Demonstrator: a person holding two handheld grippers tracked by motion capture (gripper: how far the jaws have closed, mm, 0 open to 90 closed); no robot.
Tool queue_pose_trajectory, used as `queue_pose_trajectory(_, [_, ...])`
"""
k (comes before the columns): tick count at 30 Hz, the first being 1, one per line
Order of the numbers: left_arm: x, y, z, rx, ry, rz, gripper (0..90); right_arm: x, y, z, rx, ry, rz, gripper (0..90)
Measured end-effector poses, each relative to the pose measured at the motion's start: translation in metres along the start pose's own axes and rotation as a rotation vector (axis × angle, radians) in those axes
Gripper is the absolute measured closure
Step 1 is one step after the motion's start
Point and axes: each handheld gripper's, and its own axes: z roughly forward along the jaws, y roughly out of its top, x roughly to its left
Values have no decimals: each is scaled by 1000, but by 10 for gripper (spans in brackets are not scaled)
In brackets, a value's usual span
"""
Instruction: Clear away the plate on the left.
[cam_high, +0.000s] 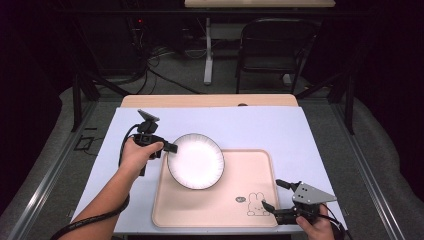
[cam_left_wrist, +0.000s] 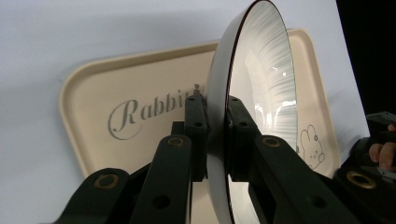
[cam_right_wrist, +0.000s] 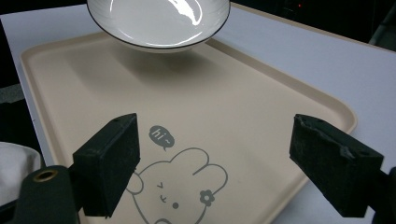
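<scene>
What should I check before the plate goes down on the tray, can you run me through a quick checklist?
1. Grip on the plate: the left hand-held gripper is clamped across its rim, one jaw on each face. Ok.
2. Plate over the tray: mostly above it, but the left edge overhangs the tray's rim. Not ok.
3. Plate clear of the tray: the right gripper view shows a gap and a shadow beneath it. Ok.
4. Landing spot: bare tray surface with printed rabbit art, nothing lying on it. Ok.
5. Right hand-held gripper: open, at the tray's near right corner, apart from the plate. Ok.
6. Plate level: cannot tell.
</scene>
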Motion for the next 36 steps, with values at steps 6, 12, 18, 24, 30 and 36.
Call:
queue_pose_trajectory(6, [-7,-4,10,24,-23,27,817,0,0,0,-1,0,-1,153])
queue_pose_trajectory(12, [-15,-9,19,42,-34,48,817,0,0,0,-2,0,-1,153])
queue_pose_trajectory(18, [-18,-14,28,57,-50,58,817,0,0,0,-2,-1,-2,153])
queue_pose_trajectory(24, [-19,-19,37,70,-59,64,817,0,0,0,-2,-1,-2,153])
queue_pose_trajectory(30, [-21,-25,43,80,-71,71,816,0,0,0,-2,-1,-2,153])
queue_pose_trajectory(36, [-22,-30,49,90,-84,75,816,0,0,0,-2,-1,-2,153])
